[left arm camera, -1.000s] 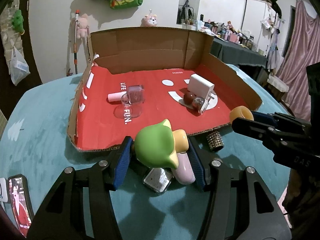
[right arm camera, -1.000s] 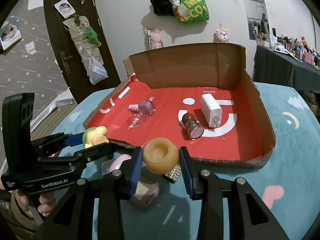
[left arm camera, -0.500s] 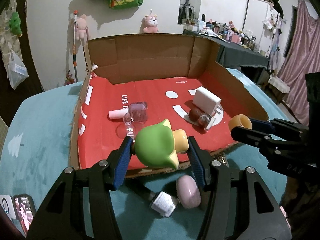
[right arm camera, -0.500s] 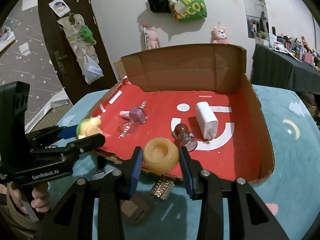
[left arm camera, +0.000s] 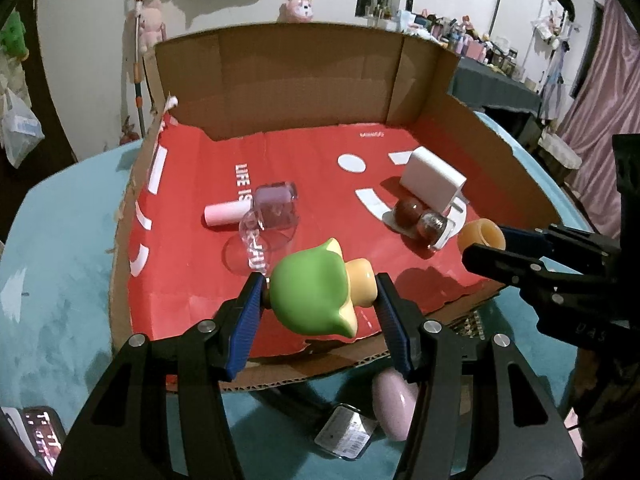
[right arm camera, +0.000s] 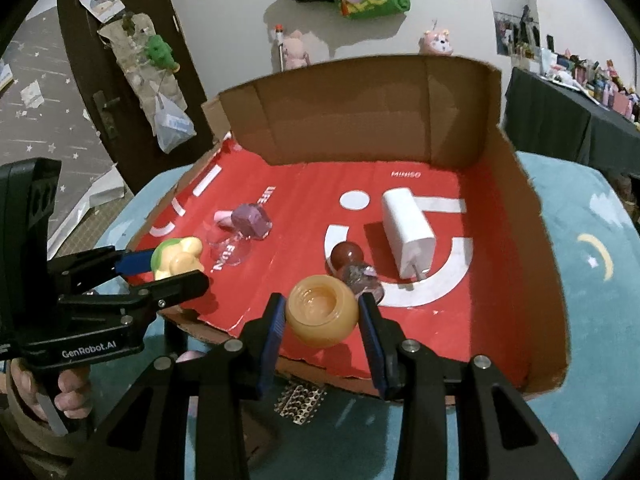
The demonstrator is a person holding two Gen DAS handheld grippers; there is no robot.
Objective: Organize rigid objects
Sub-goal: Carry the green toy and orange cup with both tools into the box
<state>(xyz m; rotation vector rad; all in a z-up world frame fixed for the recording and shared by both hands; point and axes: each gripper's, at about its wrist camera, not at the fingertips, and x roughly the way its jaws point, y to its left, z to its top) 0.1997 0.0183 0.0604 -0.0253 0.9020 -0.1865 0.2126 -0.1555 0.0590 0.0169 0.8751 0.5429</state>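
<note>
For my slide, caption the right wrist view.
Right gripper carries an amber jar over the red-lined cardboard box.

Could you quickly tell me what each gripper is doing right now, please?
Left gripper: closed on the green toy.
Right gripper: closed on the amber pot.

Cardboard tray (left arm camera: 280, 368): near-left red floor is left bare. Nail polish bottle (left arm camera: 276, 206) and clear cup (left arm camera: 256, 248) crowd centre-left; white charger (right arm camera: 406, 232) and brown-capped bottle (right arm camera: 354, 266) block centre-right. Back wall is raised high.

Charger (right arm camera: 406, 232) in box (right arm camera: 524, 216), right side
</note>
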